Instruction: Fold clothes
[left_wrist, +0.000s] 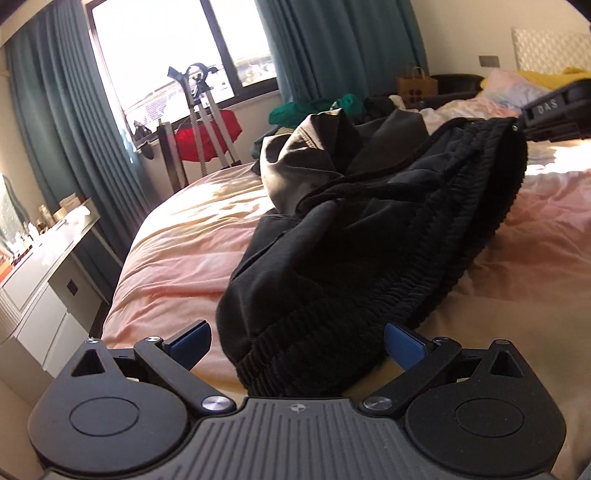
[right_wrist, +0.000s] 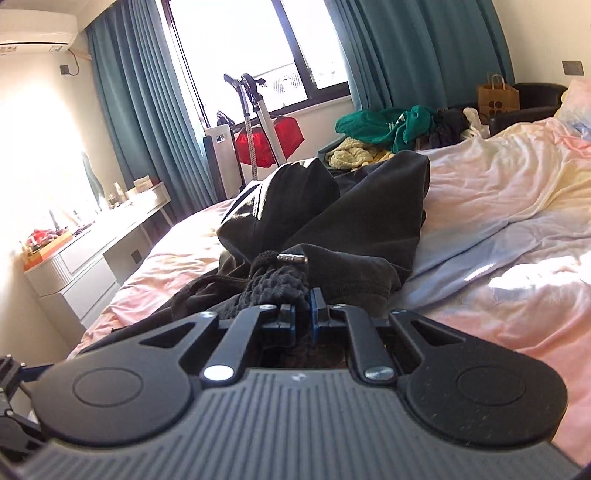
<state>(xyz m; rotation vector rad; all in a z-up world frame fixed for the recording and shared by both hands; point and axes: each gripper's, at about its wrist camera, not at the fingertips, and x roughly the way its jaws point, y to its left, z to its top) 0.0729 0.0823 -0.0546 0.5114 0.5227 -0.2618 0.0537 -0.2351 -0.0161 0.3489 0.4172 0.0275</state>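
Observation:
Black trousers (left_wrist: 351, 229) with a ribbed elastic waistband lie bunched on the pink bed cover (left_wrist: 184, 243). My left gripper (left_wrist: 295, 345) is open, its blue pads on either side of the near end of the waistband without closing on it. In the right wrist view my right gripper (right_wrist: 303, 314) is shut on the far end of the waistband (right_wrist: 277, 284), next to a drawstring with a metal tip (right_wrist: 293, 257). The right gripper's body also shows at the far right of the left wrist view (left_wrist: 554, 107). The trouser legs (right_wrist: 351, 206) trail away toward the window.
A heap of green, yellow and dark clothes (right_wrist: 391, 129) lies at the far edge of the bed. A white dresser (right_wrist: 92, 258) with small items stands on the left. A red item and a metal stand (right_wrist: 266, 136) sit by the window. A paper bag (right_wrist: 496, 98) stands beyond the bed.

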